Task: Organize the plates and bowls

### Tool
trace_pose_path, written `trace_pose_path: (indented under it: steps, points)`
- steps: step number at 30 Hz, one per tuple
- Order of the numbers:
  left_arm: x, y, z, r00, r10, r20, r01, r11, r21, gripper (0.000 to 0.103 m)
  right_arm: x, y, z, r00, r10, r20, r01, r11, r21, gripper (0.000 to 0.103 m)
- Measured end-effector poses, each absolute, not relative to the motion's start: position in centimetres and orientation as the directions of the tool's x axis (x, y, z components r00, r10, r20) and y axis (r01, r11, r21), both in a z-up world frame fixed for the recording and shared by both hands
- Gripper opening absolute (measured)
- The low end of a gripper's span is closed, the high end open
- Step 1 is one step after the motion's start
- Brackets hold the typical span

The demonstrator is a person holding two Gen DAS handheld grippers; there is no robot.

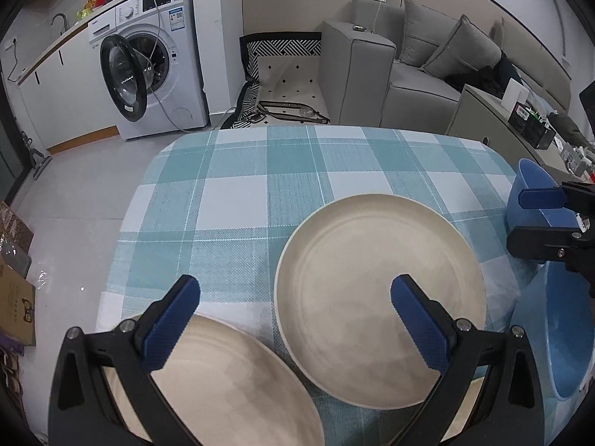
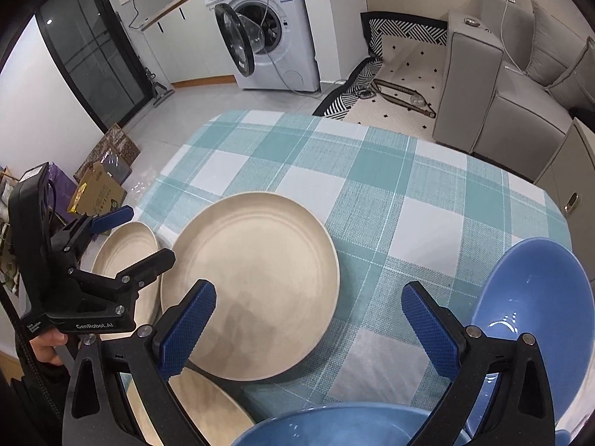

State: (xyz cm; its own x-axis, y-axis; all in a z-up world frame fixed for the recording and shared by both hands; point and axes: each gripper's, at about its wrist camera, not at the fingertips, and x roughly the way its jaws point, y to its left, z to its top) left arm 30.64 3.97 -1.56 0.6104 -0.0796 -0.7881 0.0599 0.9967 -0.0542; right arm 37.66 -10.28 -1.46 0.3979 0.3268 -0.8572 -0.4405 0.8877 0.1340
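Checked teal-and-white cloth covers the counter point(image 2: 372, 186), with a washing machine point(image 2: 267, 26) and a grey sofa point(image 2: 494, 85) behind it, so it's a living-room setup.

Starting at the tools: the left gripper point(image 1: 293, 319) has its jaws spread wide with nothing between them, hovering over the gap between two cream plates. The right gripper point(image 2: 308, 327) is the same deal, jaws wide apart and empty, hanging just above the near edge of the big plate.

I'll use the big cream plate point(image 2: 256, 282) as the landmark since it sits mid-counter, flat and face up. A second cream plate point(image 2: 122, 252) lies just to its left, close enough that the rims look nearly touching, though the left tool blocks that spot so I can't swear to it. A third cream piece point(image 2: 208, 401) peeks out on the near side of the big plate, mostly hidden under the right tool. To the big plate's right there's a blue bowl point(image 2: 535, 319), and another blue bowl point(image 2: 334, 427) sits at its near right.

My read: everything's still spread out singly, nothing stacked yet. Both tools being wide open makes sense for pinching a rim. Plates probably stack on the big one, bowls nest together. Glossy rims may slip.
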Motion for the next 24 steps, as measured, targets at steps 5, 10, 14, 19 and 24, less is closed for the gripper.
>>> trace_pose_path:
  steps: [5, 10, 14, 19, 24]
  points:
    - [31.0, 4.0, -2.6, 0.581, -0.095, -0.808, 0.057, 0.996, -0.076, 0.103, 38.1, -9.9, -2.4, 0.362, 0.310, -0.879, -0.437, 0.889, 0.134, 0.102]
    - [31.1, 3.7, -3.2, 0.560, -0.106, -0.822, 0.073, 0.994, -0.079, 0.103, 38.8, -9.6, -3.6, 0.309, 0.307, -0.900, -0.433, 0.888, 0.154, 0.098]
    - [31.3, 3.6, -3.6, 0.546, -0.110, -0.830, 0.078, 0.994, -0.081, 0.103, 39.4, -9.4, -4.4, 0.284, 0.291, -0.914, -0.428, 0.891, 0.151, 0.092]
    - [31.5, 3.3, -4.3, 0.523, -0.117, -0.844, 0.086, 0.993, -0.084, 0.103, 40.0, -9.0, -5.6, 0.225, 0.277, -0.934, -0.431, 0.888, 0.160, 0.085]
    - [31.6, 2.9, -4.7, 0.498, -0.130, -0.857, 0.104, 0.991, -0.089, 0.102, 40.3, -9.0, -6.5, 0.178, 0.269, -0.946, -0.424, 0.889, 0.173, 0.084]
